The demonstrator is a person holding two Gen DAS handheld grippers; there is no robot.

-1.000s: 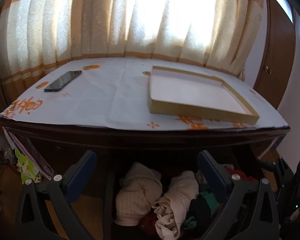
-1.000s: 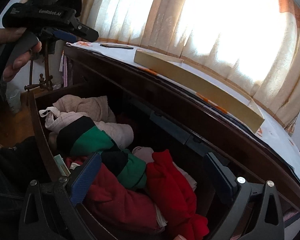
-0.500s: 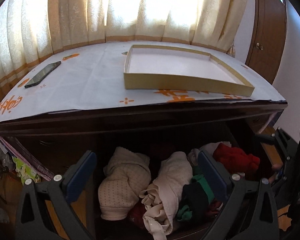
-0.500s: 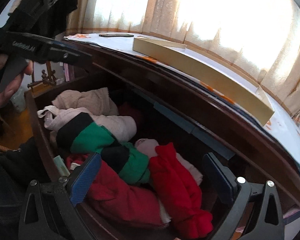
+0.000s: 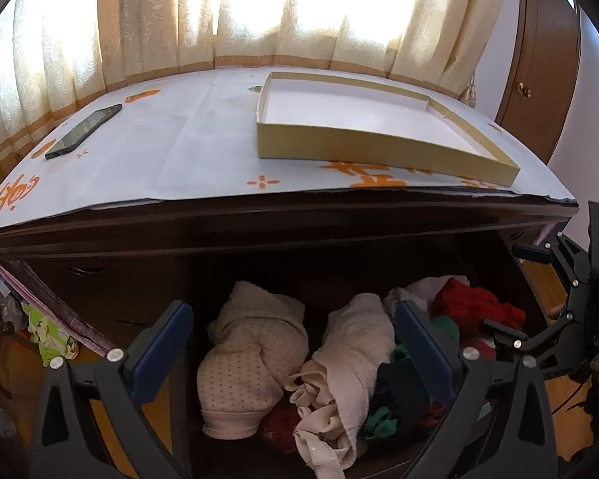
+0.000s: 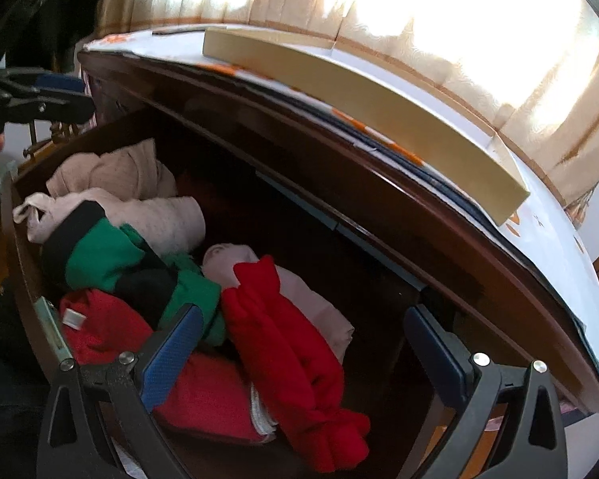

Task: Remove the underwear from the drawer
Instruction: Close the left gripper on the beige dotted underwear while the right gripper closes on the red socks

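- The drawer [image 6: 24, 279] stands pulled out under the desk top, packed with rolled and crumpled clothes [image 5: 255, 363]; which pieces are underwear is hard to say.
- The left gripper [image 5: 291, 343] hangs above the cream bundles, jaws wide apart, gripping nothing.
- The right gripper [image 6: 303, 343] hovers over a red garment [image 6: 295, 347], jaws wide apart and empty.
- A shallow box [image 5: 363, 155] and a phone [image 5: 84, 131] lie well apart on the desk top.

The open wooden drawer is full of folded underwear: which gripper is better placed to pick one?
Probably the right gripper: its open fingers sit low, framing the red folded underwear. The left gripper is open too, but higher above the drawer.
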